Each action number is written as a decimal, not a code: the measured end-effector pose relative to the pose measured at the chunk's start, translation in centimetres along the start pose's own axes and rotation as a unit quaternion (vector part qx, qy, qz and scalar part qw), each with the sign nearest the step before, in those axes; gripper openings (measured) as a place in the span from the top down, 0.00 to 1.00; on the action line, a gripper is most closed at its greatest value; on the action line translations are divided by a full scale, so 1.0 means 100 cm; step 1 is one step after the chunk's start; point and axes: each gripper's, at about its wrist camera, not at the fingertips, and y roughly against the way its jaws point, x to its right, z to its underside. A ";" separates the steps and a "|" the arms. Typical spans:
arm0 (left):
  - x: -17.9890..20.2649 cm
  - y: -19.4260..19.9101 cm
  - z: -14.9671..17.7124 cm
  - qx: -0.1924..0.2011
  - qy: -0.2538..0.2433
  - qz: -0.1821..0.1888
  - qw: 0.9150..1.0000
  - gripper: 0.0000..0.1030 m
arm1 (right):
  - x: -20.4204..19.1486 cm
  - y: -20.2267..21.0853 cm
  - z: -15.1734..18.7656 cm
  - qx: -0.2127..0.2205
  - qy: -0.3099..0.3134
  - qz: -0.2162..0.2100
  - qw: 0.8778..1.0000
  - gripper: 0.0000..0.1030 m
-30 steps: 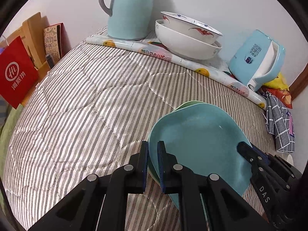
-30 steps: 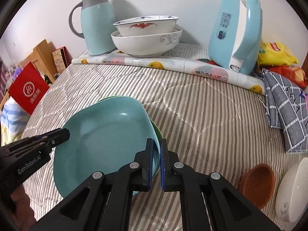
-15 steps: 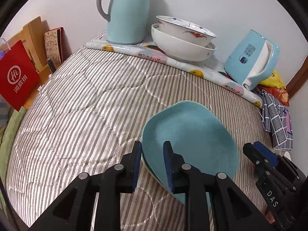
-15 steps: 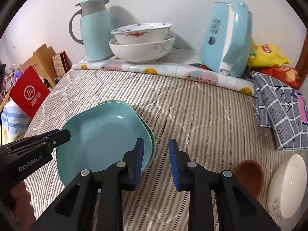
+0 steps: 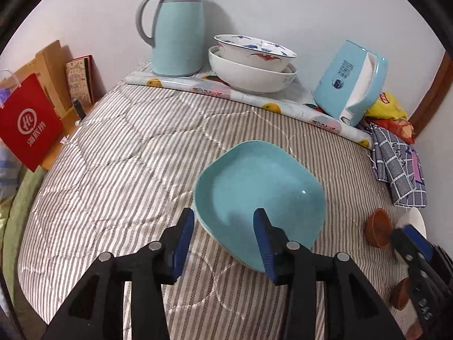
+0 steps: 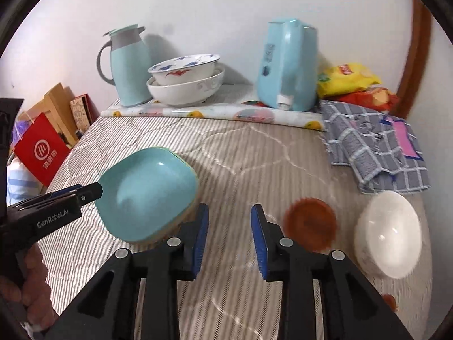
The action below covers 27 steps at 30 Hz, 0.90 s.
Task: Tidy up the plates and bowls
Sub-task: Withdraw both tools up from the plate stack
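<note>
A bed covered with a grey-and-white striped quilt (image 5: 119,170) carries everything here, and the tidying looks partly done. At the quilt's far edge, against the wall, two large white bowls (image 5: 252,65) sit nested, the patterned one inside the plain one, between a pale blue jug (image 5: 178,28) and a pale blue kettle (image 5: 351,82). Toward the middle of the quilt lies a blue plate (image 5: 260,195), stacked on another plate whose green rim (image 6: 187,167) just shows along its edge; this stack appears finished and rests on its own. What seems left lies near the quilt's right edge: a white bowl (image 6: 388,235) tipped on its side, a small brown bowl (image 6: 310,223) just beside it, and one or two more small brown pieces near the front right corner, too blurred to identify. A checked cloth (image 6: 376,150) and snack bags (image 6: 348,78) sit toward the far right corner. The left gripper (image 5: 223,240) has its jaws partly spread; they have just been opening, and they straddle the near rim of the blue plate without pressing on it, so the plate is released. The right gripper (image 6: 230,238) also has its jaws partly spread, just been opening, with only bare quilt between them; it hangs between the plate stack and the small brown bowl, touching neither. Judging by this, the loose bowls on the right would be gathered next.
</note>
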 end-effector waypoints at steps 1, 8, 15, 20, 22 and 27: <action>-0.001 0.001 0.001 0.001 0.001 -0.001 1.000 0.60 | 0.003 0.004 0.002 0.001 -0.002 0.002 1.000 0.69; 0.008 0.022 0.010 0.012 -0.004 0.015 1.000 0.60 | 0.028 0.035 0.021 0.015 -0.026 0.023 0.999 0.68; 0.040 0.045 0.023 0.027 -0.034 0.042 0.998 0.60 | 0.061 0.070 0.040 0.038 -0.070 0.052 0.996 0.45; 0.066 0.062 0.031 0.046 -0.053 0.049 0.996 0.60 | 0.093 0.092 0.056 0.044 -0.096 0.082 0.991 0.44; 0.076 0.066 0.033 0.048 -0.057 0.057 0.996 0.60 | 0.105 0.098 0.064 0.047 -0.110 0.084 0.989 0.44; 0.103 0.073 0.043 0.050 -0.073 0.066 0.994 0.60 | 0.135 0.107 0.080 0.036 -0.141 0.090 0.985 0.44</action>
